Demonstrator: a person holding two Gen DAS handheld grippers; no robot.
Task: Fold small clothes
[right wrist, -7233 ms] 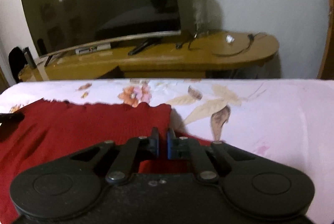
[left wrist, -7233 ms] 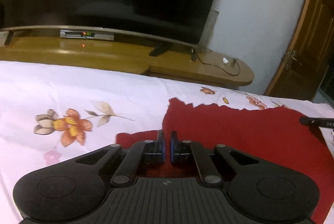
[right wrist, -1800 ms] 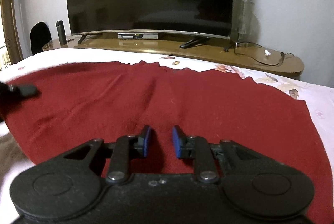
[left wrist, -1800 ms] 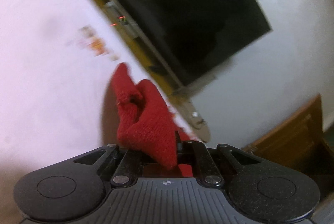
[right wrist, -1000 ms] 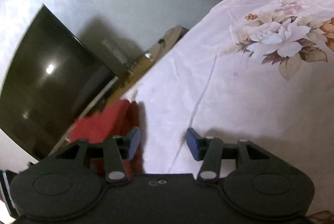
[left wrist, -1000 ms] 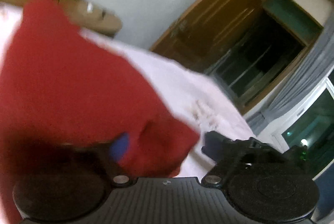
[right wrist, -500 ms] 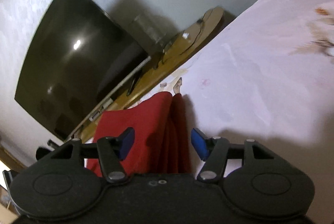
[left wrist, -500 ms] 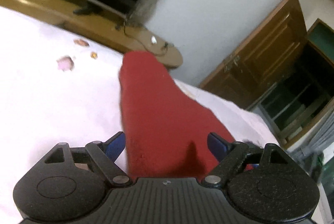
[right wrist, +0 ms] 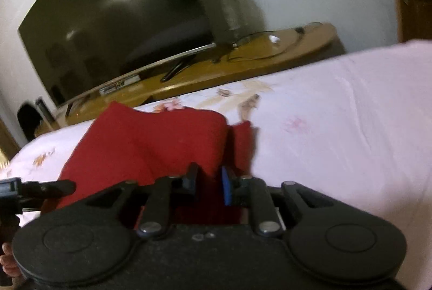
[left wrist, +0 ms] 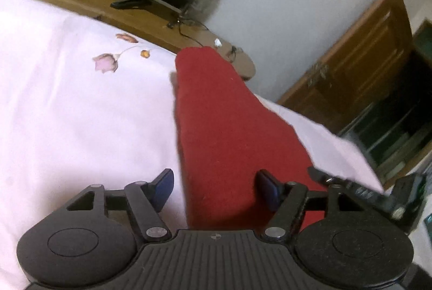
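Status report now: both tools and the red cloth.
Left tool open, jaws just narrowing astride red cloth. Right tool just closing around its edge; grip unclear. Cloth folded narrow on bedsheet, nothing obstructing.

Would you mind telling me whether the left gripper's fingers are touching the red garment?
Apart. The left wrist view shows the left gripper open, its fingers astride the red garment, pink sheet visible beside the left one.

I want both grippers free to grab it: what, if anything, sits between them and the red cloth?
Nothing visible: the red cloth already lies between the left gripper and right gripper fingers, both just closing.
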